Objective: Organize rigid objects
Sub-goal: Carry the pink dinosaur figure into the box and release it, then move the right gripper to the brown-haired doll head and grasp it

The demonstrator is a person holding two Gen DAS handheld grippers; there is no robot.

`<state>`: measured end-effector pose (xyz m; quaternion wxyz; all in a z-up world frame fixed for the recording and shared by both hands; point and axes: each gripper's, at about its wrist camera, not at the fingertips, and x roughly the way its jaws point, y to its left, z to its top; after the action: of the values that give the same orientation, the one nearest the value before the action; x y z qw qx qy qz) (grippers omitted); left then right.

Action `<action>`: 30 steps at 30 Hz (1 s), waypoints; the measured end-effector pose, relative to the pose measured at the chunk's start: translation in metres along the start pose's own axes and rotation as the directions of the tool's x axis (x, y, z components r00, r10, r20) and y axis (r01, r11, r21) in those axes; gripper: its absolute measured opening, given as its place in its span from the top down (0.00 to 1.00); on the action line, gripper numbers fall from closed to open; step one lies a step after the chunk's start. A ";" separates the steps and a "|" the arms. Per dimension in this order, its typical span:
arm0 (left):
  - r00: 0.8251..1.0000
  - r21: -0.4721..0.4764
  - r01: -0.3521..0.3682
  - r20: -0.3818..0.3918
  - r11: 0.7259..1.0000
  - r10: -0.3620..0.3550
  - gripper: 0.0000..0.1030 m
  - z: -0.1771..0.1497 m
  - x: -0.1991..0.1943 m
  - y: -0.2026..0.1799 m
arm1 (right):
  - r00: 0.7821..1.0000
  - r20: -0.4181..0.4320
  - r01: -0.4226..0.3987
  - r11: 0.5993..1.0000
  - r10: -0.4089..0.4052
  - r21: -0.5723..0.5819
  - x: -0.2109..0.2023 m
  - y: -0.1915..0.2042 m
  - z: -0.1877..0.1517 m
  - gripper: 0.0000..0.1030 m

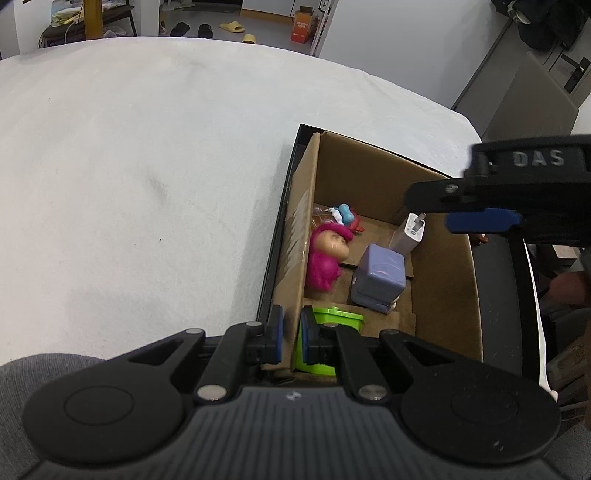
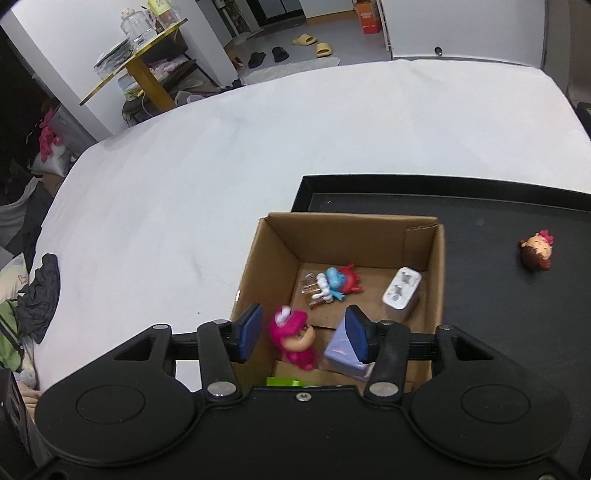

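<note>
An open cardboard box (image 1: 295, 236) (image 2: 255, 266) stands on a black tray (image 2: 498, 295). Inside lie a pink doll (image 1: 327, 254) (image 2: 293, 338), a purple block (image 1: 380, 277) (image 2: 341, 354), a white charger (image 1: 410, 232) (image 2: 400, 290), a blue-red figure (image 1: 347, 218) (image 2: 338, 280) and a green item (image 1: 332, 321) (image 2: 284, 382). My left gripper (image 1: 291, 334) is shut on the box's left wall near its front corner. My right gripper (image 2: 303, 332) is open and empty above the box, over the pink doll; it also shows in the left wrist view (image 1: 480, 218). A small doll head (image 2: 537, 251) lies on the tray, right of the box.
The tray sits on a white-covered table (image 1: 147, 184) (image 2: 221, 147). Beyond the table are a yellow side table (image 2: 144, 62), slippers (image 2: 314, 42) on the floor and an orange carton (image 1: 301, 27). Clothes (image 2: 40, 295) lie at the left.
</note>
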<state>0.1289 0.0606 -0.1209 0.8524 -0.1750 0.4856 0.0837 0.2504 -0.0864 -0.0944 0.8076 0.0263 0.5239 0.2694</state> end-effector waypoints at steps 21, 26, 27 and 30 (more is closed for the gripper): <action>1.000 0.017 -0.026 0.002 1.000 0.026 0.92 -0.001 0.003 -0.006 | 0.995 0.057 0.078 0.997 -0.079 0.027 -0.041 -0.069 0.000 0.43; 0.999 0.036 -0.053 0.001 0.998 0.053 0.92 -0.001 0.004 -0.011 | 0.993 0.057 0.097 0.995 -0.099 0.032 -0.044 -0.090 -0.006 0.42; 0.998 0.038 -0.058 0.000 0.998 0.058 0.92 -0.001 0.004 -0.012 | 0.993 0.059 0.099 0.995 -0.101 0.032 -0.044 -0.094 -0.007 0.41; 0.997 0.049 -0.075 0.001 0.996 0.075 0.93 -0.001 0.005 -0.015 | 0.993 0.062 0.103 0.994 -0.105 0.028 -0.043 -0.106 -0.009 0.39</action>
<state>0.1349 0.0465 -0.1224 0.8525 -0.1358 0.4940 0.1039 0.2721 -0.1991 -0.0968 0.8363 0.0174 0.5021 0.2194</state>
